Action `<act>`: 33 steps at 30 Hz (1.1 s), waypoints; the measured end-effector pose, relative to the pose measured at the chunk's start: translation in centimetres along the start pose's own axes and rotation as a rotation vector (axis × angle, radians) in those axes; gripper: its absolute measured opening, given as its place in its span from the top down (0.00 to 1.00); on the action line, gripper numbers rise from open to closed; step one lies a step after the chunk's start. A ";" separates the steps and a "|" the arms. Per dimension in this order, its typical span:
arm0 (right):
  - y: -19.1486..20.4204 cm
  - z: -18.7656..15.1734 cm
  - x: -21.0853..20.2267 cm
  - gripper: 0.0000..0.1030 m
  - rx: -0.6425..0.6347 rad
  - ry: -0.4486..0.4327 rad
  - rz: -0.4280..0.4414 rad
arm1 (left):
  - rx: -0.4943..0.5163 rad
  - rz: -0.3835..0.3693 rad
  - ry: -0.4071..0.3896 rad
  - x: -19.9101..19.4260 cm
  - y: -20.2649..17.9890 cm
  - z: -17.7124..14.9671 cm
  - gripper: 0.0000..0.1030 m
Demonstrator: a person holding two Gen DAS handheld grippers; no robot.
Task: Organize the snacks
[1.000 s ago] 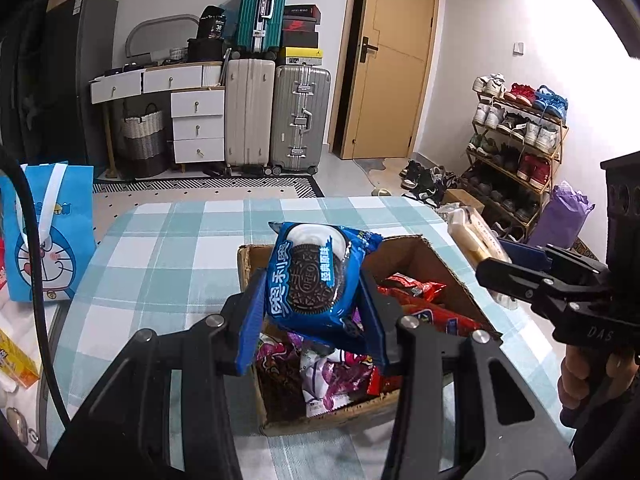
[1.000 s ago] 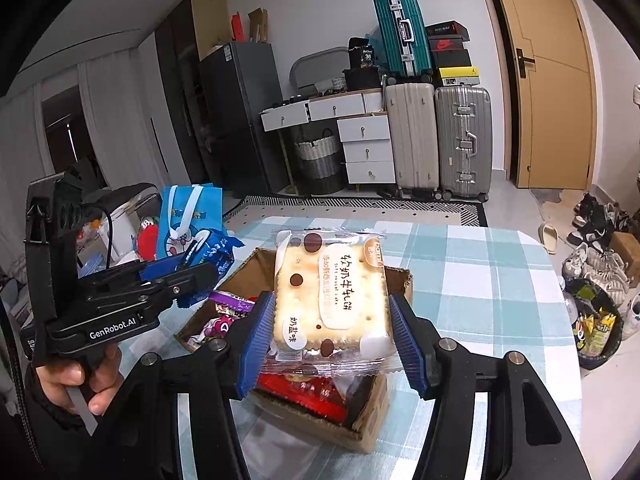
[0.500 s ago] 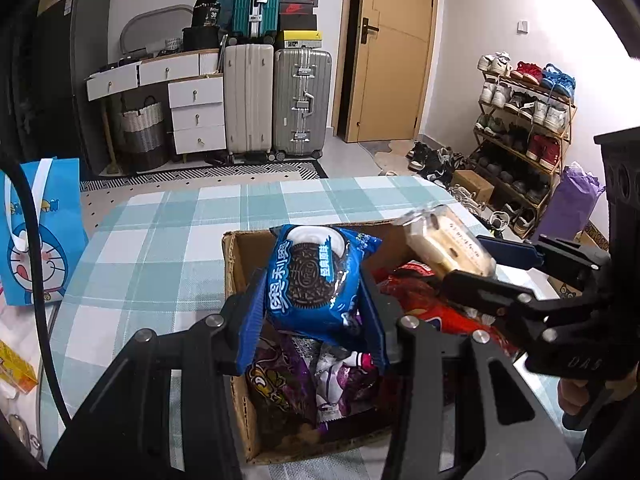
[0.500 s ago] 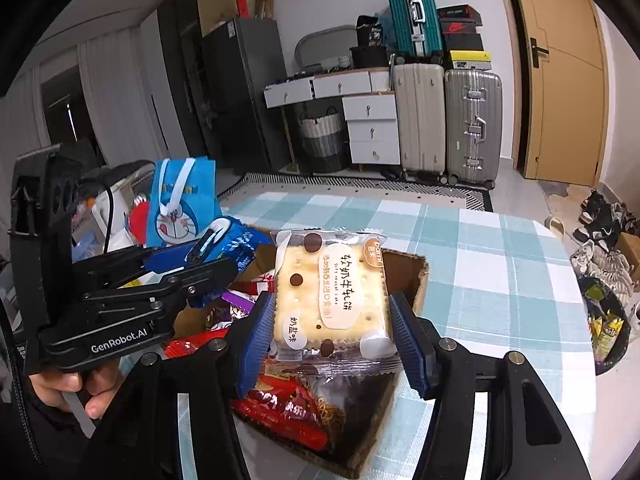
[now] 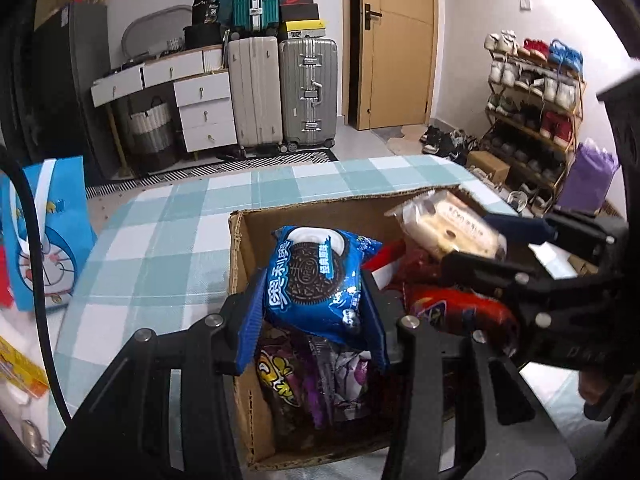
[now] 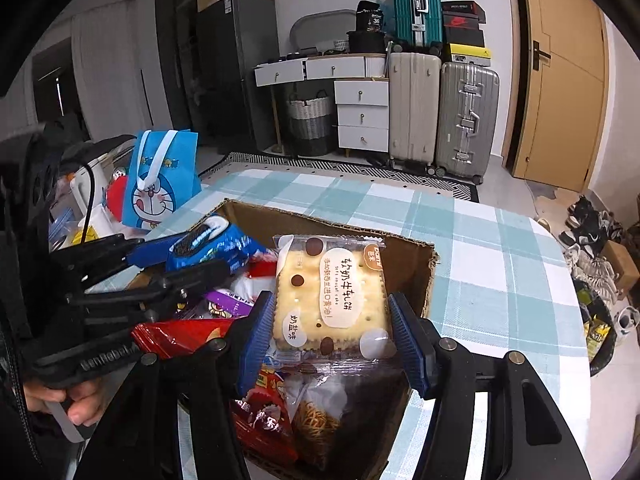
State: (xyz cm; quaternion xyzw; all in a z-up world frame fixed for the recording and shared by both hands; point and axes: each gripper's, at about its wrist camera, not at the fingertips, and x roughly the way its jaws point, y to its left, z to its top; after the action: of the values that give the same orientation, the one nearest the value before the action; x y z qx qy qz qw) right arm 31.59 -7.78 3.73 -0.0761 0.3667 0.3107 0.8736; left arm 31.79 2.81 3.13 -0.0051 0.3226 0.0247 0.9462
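Both packs have dropped over the cardboard box (image 5: 240, 240). Your left gripper (image 5: 312, 312) clamps the Oreo pack (image 5: 316, 276); your right gripper (image 6: 330, 332) clamps the biscuit pack (image 6: 332, 292). Release seems next.

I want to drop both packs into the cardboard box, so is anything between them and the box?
No lid or flap is visible over the cardboard box. The Oreo pack in the left tongs and the cracker pack in the right tongs hang over its open top. Only the snacks already piled inside lie below.
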 end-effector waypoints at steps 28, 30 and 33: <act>-0.1 -5.8 -11.2 0.00 0.032 -0.216 0.057 | -0.102 -0.069 -0.156 -12.3 2.1 -5.4 0.01; 0.2 -6.6 -11.7 0.00 0.025 -0.231 0.055 | -0.107 -0.062 -0.142 -12.6 2.4 -6.1 0.01; 0.9 -7.7 -12.3 0.00 0.022 -0.253 0.052 | -0.090 -0.031 -0.137 -13.0 2.3 -7.9 0.01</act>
State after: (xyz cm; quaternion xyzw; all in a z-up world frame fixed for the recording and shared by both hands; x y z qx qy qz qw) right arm 19.85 -15.81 6.77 -0.0173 0.2587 0.3364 0.9053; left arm 16.55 4.32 4.83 -0.0507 0.2553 0.0250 0.9652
